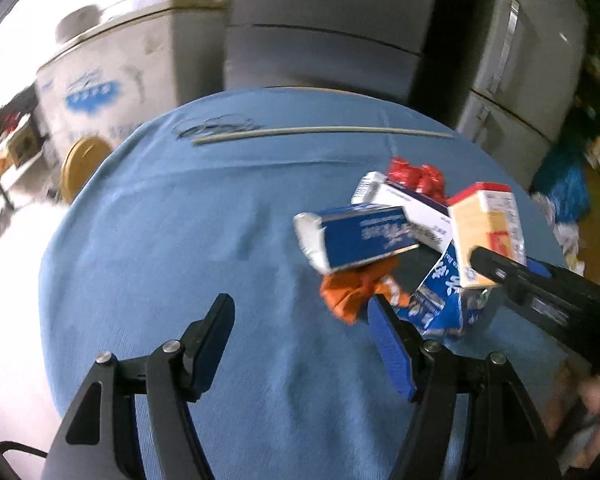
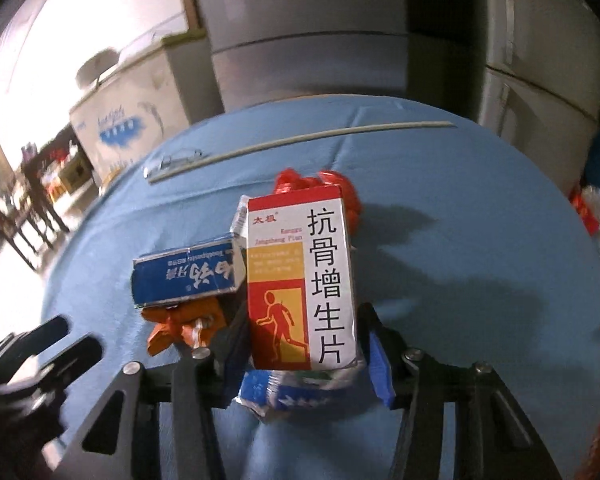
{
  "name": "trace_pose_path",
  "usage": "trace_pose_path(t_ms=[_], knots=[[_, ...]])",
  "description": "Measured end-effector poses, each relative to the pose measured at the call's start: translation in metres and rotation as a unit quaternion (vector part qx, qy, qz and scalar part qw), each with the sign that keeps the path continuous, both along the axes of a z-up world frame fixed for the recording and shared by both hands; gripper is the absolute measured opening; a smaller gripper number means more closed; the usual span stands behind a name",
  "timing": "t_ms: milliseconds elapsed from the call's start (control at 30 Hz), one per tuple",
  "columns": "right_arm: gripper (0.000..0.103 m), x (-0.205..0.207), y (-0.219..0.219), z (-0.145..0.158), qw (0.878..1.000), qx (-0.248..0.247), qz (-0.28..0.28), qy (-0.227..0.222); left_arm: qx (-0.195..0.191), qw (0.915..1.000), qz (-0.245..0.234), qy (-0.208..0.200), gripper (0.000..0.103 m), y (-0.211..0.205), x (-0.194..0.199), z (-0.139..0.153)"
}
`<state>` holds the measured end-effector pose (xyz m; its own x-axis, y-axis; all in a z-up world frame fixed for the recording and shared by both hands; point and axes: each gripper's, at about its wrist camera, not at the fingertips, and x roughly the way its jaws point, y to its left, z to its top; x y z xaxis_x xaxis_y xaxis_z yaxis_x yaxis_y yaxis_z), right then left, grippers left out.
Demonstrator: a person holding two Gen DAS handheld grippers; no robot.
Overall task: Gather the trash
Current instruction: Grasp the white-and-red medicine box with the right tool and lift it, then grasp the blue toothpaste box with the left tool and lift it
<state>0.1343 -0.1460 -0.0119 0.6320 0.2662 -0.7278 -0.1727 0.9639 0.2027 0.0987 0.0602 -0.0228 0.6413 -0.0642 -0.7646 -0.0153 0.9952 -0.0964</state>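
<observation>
Between right tool (image 2: 304, 344) fingers, medicine box (image 2: 302, 280) (upright)

the medicine box (image 2: 302, 280) hides most of the blue carton (image 2: 296, 394) and red wrapper (image 2: 340, 184) behind it.

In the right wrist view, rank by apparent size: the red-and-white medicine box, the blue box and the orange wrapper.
1. red-and-white medicine box, clearly largest, though it sits nearest the camera, so part of that is nearness.
2. blue box.
3. orange wrapper, smallest, partly hidden under the blue box.
</observation>
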Motion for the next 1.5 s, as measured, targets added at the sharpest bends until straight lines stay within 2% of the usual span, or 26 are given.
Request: trace_pose_path(t_ms=[100, 267, 333, 467, 600, 833, 1033, 1100, 1133, 1167, 1300, 1333, 1367, 1433, 1500], knots=[[0.052, -0.02, -0.019, 0.002, 1.0, 0.019, -0.012, 0.0, 0.017, 0.9996, -0.021, 0.001, 0.071, -0.012, 0.019, 0.002], [0.05, -0.044, -0.047, -0.005, 0.998, 0.047, -0.029, 0.01, 0.041, 0.998, -0.047, 0.004, 0.078, -0.036, 0.045, 0.004], [0.05, -0.048, -0.054, -0.006, 0.998, 0.055, -0.032, 0.009, 0.045, 0.9984, -0.03, 0.016, 0.078, -0.042, 0.055, 0.0], [0.05, -0.05, -0.064, -0.007, 0.997, 0.064, -0.034, 0.007, 0.028, 0.9994, 0.002, 0.019, 0.078, -0.049, 0.066, -0.003], [0.05, -0.046, -0.069, -0.015, 0.997, 0.067, -0.038, 0.02, 0.055, 0.9982, 0.018, 0.018, 0.083, -0.063, 0.073, -0.009], [0.051, -0.035, -0.07, -0.03, 0.996, 0.065, -0.043, 0.042, 0.065, 0.9965, 0.047, 0.026, 0.083, -0.065, 0.085, -0.014], [0.05, -0.036, -0.065, -0.031, 0.997, 0.065, -0.035, 0.035, 0.045, 0.9967, 0.058, 0.035, 0.083, -0.056, 0.094, -0.02], [0.05, -0.036, -0.065, -0.031, 0.997, 0.065, -0.034, 0.033, 0.035, 0.9977, 0.051, 0.029, 0.073, -0.055, 0.095, -0.019], [0.049, -0.036, -0.065, -0.031, 0.997, 0.067, -0.034, 0.034, 0.041, 0.9976, 0.048, 0.029, 0.056, -0.055, 0.096, -0.019], [0.049, -0.036, -0.065, -0.031, 0.997, 0.067, -0.034, 0.033, 0.04, 0.9977, 0.045, 0.03, 0.045, -0.053, 0.096, -0.019], [0.049, -0.039, -0.066, -0.031, 0.997, 0.068, -0.036, 0.032, 0.018, 0.9983, 0.039, 0.04, 0.045, -0.043, 0.094, -0.021], [0.049, -0.04, -0.067, -0.03, 0.997, 0.067, -0.038, 0.032, 0.014, 0.9986, 0.036, 0.037, 0.049, -0.041, 0.092, -0.018], [0.049, -0.04, -0.067, -0.03, 0.996, 0.069, -0.038, 0.032, 0.016, 0.9986, 0.035, 0.035, 0.064, -0.039, 0.09, -0.017], [0.049, -0.04, -0.068, -0.03, 0.996, 0.07, -0.039, 0.033, 0.027, 0.9985, 0.045, 0.018, 0.085, -0.035, 0.083, -0.01], [0.049, -0.04, -0.068, -0.031, 0.996, 0.07, -0.038, 0.034, 0.031, 0.9982, 0.05, 0.003, 0.089, -0.032, 0.077, -0.005]])
